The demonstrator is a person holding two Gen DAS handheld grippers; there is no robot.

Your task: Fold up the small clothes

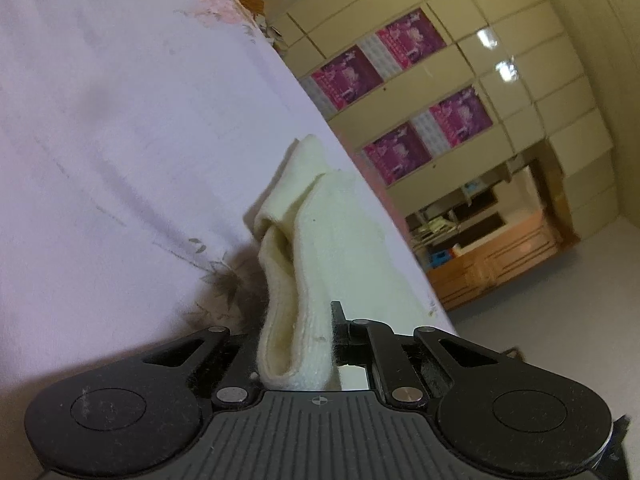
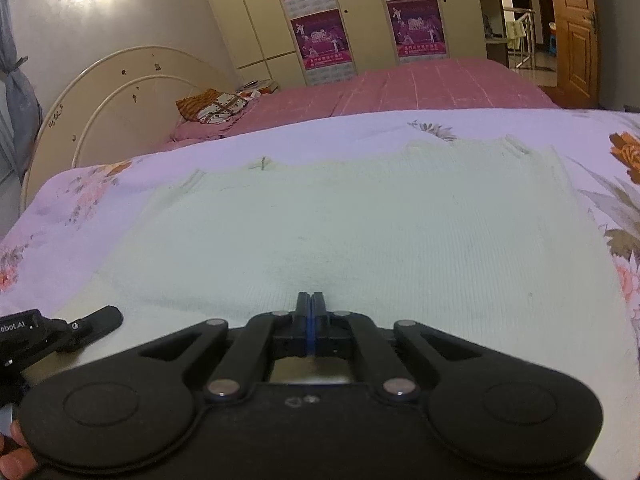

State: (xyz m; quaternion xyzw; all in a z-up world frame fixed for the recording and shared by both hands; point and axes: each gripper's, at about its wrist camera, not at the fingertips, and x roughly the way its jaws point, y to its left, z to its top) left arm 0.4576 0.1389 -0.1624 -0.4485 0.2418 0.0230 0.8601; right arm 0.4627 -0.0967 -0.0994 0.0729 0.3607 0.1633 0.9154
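Observation:
A cream knitted garment lies spread flat on the floral sheet of the bed. My right gripper is shut with its fingertips together, at the garment's near edge; whether fabric is pinched between them I cannot tell. My left gripper is shut on a fold of the same cream garment, lifted off the sheet in a bunched strip. The left gripper's body shows at the lower left of the right wrist view.
A pink bedspread covers the far part of the bed, with a patterned cushion by the curved headboard. A cream wardrobe with purple posters stands beyond the bed. A wooden door is at the right.

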